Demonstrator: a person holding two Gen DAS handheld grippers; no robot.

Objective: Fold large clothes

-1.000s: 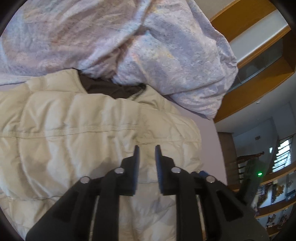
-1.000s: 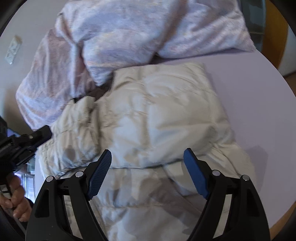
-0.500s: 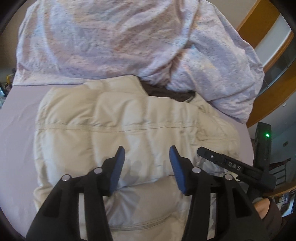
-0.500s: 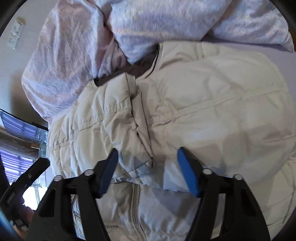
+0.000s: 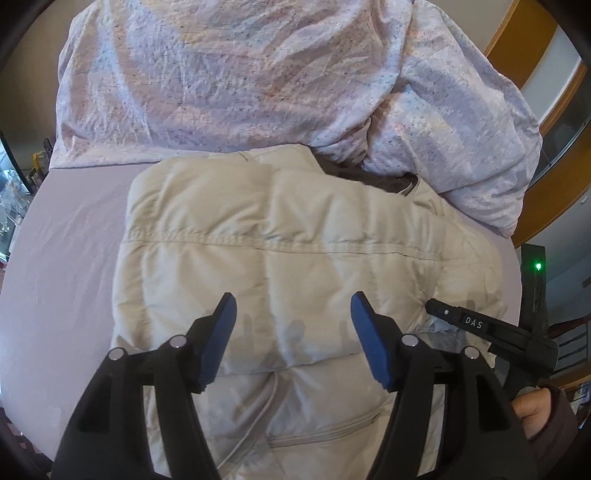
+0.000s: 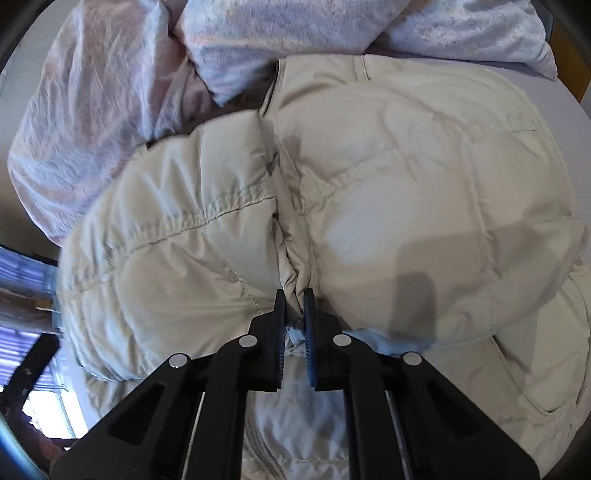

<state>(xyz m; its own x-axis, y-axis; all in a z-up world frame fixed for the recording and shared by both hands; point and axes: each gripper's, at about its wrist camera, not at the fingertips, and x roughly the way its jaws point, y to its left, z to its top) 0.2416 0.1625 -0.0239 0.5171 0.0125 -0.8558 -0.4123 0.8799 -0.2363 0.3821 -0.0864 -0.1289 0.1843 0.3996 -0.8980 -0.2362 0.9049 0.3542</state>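
Note:
A cream quilted puffer jacket lies on a lilac bed sheet, partly folded over itself, its dark lining showing at the collar. My left gripper hovers over the jacket's folded panel; its jaws are opening and nothing is between the blue pads. In the right wrist view the same jacket fills the frame. My right gripper is shut on a pinched ridge of the jacket's fabric where two puffy panels meet. The right gripper also shows at the left wrist view's right edge, held by a hand.
A crumpled pale floral duvet is heaped behind the jacket, against its collar. Pillows of the same cloth lie at the back. Wooden rails run past the bed's right edge. A window glows at the lower left.
My left gripper's jaws have spread apart and it has shifted across the jacket. My right gripper came down closer to the jacket and closed on a fold of it.

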